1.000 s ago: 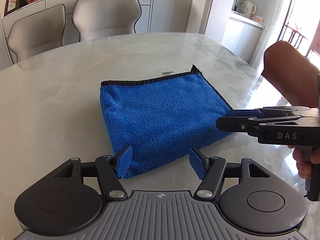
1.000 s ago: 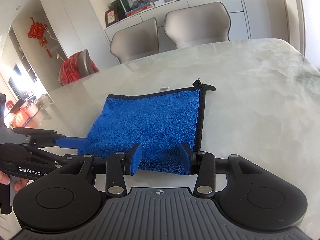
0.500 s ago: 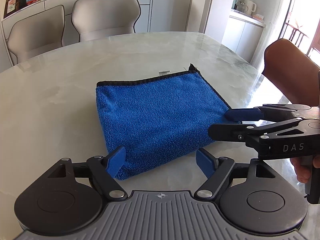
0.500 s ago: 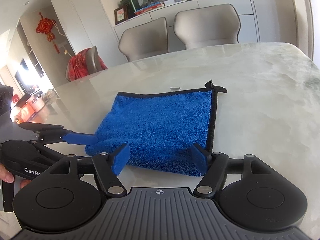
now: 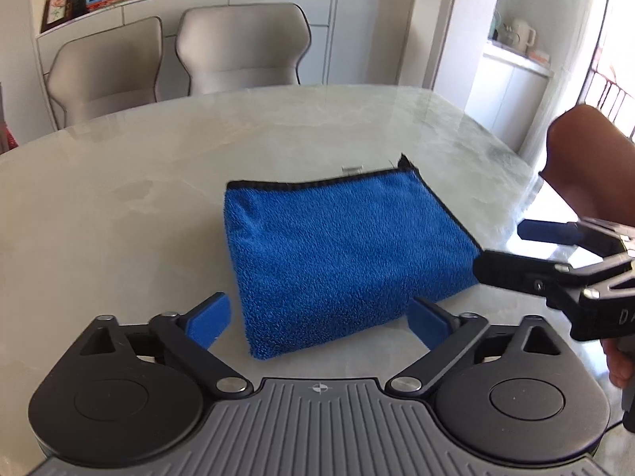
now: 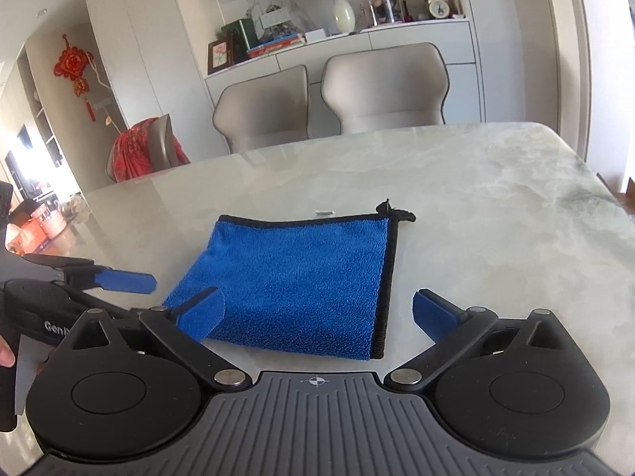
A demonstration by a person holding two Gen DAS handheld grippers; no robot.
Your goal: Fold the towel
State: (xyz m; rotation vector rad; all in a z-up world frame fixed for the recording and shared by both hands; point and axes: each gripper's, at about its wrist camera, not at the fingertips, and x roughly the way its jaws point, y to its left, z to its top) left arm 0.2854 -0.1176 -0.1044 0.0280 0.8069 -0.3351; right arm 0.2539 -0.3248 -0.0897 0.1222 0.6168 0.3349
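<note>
A folded blue towel (image 5: 337, 254) with black trim lies flat on the marble table (image 5: 119, 198). My left gripper (image 5: 319, 321) sits low at the towel's near left corner. Its jaws are opening wide, the blue pads stand clear of the cloth on either side, and nothing is gripped. In the right wrist view the towel (image 6: 297, 277) lies just ahead of my right gripper (image 6: 317, 315). Its jaws are also opening; the towel's near right edge lies between the pads, untouched. Each gripper appears in the other's view: the right gripper (image 5: 516, 254) beside the towel's right edge, the left gripper (image 6: 158, 289) by the left corner.
A small metal piece (image 5: 352, 167) lies on the table just behind the towel. Two beige chairs (image 5: 242, 51) stand at the far edge before a sideboard. A brown chair back (image 5: 587, 158) rises at the right, and a red-draped chair (image 6: 147, 146) at the far left.
Both grippers' jaws have spread from around the towel's near edge to wide apart. The right gripper has lifted and drawn back a little. The towel lies still.
</note>
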